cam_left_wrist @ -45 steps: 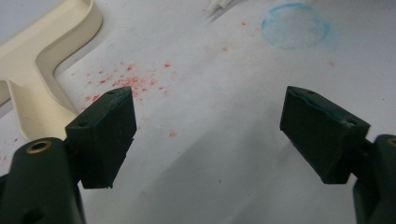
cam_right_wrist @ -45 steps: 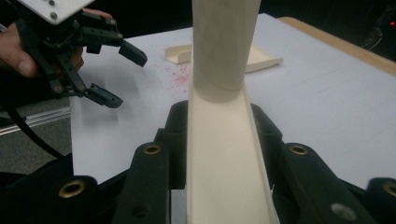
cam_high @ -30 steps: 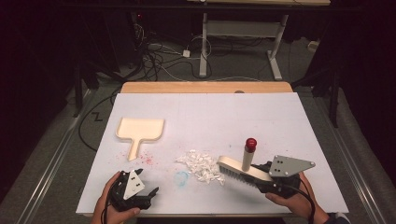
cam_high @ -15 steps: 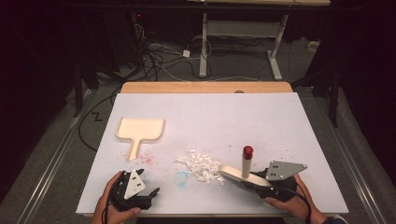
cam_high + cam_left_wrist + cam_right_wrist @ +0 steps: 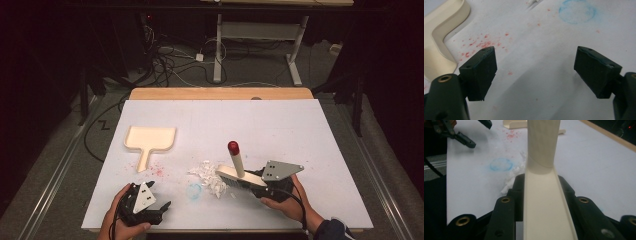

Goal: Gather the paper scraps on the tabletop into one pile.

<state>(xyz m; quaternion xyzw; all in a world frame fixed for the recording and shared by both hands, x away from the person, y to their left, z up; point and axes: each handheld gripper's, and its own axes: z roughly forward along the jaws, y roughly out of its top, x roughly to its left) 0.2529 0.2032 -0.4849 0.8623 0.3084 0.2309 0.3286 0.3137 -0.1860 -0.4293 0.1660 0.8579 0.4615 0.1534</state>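
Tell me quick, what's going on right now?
Right gripper shut on brush, at white scraps. Left gripper open, empty. Dustpan lies apart. Nothing in the way.

A white-topped table [image 5: 280,125] with a wooden far edge carries a cream dustpan [image 5: 149,139] at left, red specks [image 5: 157,171] by its handle, a blue ring stain [image 5: 194,190], and a heap of white paper scraps [image 5: 207,175] near the middle.

In the right gripper view the brush [image 5: 544,182] is cut off at top and bottom edges; its bristles are hidden. The dustpan [image 5: 439,37] is cropped by the left edge in the left gripper view. The white scraps [image 5: 207,175] are partly hidden behind the brush, possibly paper, too small to tell.
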